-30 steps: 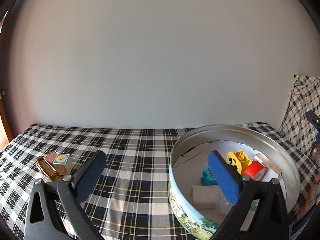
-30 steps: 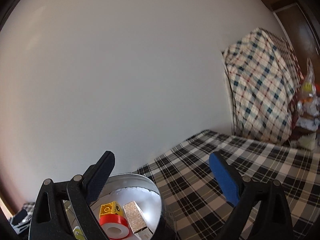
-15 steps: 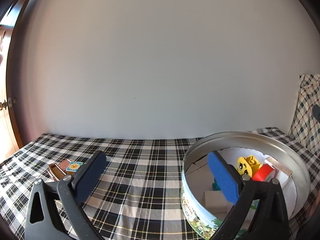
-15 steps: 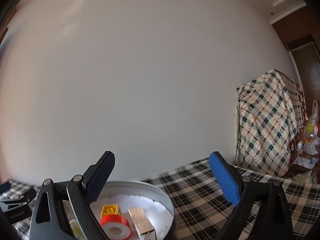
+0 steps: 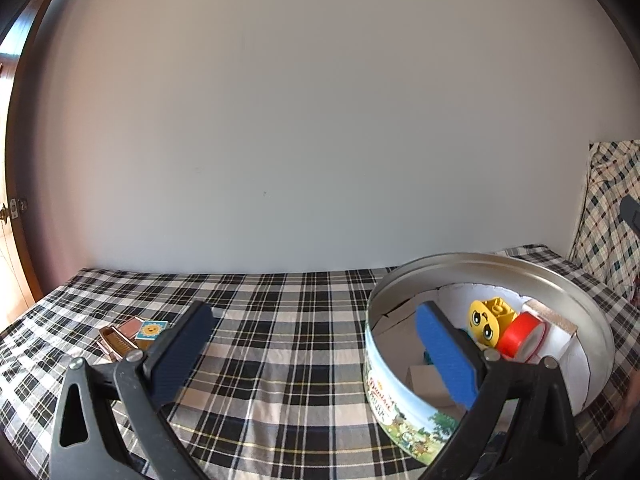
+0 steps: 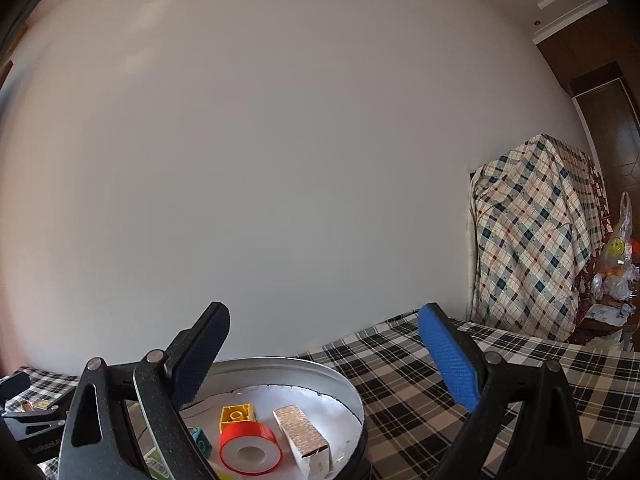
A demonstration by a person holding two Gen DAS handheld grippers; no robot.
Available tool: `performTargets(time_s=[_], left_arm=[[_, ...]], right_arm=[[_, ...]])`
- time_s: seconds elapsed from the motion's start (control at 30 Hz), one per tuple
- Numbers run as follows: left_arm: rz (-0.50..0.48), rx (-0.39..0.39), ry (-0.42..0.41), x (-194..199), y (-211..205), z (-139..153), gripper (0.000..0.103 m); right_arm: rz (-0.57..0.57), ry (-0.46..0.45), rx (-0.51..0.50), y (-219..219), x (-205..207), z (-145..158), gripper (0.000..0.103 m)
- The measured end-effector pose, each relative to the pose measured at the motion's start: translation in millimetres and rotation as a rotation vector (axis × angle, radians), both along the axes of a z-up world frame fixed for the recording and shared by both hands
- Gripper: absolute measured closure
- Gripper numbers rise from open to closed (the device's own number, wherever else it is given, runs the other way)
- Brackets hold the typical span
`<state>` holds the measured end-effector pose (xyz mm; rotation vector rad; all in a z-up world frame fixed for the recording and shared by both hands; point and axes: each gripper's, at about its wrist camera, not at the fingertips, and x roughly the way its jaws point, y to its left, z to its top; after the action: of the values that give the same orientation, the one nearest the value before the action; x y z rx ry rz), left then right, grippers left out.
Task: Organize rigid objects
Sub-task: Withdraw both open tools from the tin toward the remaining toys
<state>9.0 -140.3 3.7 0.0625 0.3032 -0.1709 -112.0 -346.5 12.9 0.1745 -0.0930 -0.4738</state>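
Judging by both hand-held grippers, left (image 5: pixel 312 340) and right (image 6: pixel 324 356), standing released and empty, the small boxes (image 5: pixel 134 334) far left should be approached low, squarely, then carried into the tin (image 5: pixel 560 276).

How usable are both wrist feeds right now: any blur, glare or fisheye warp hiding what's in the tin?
Left wrist view: sharp and evenly lit; fisheye bends the white wall and plaid tablecloth; the round metal tin shows soft sheen, no blinding glare; its blue-padded finger hides part of the interior. Right wrist view: sharp centre, smeared dark corners; the red tape roll is clear.
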Motion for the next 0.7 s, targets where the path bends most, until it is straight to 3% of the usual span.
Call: performTargets(time_s=[0.33, 0.7], left_arm=[[-0.009, -0.004, 0.021, -2, 18, -1, 0.0], [-0.002, 0.019, 0.019, -4, 42, -1, 0.0]], right_arm=[[-0.04, -0.025, -0.049, 21, -13, 3, 0.006], [0.019, 0.022, 0.018, 54, -11, 0, 0.006]])
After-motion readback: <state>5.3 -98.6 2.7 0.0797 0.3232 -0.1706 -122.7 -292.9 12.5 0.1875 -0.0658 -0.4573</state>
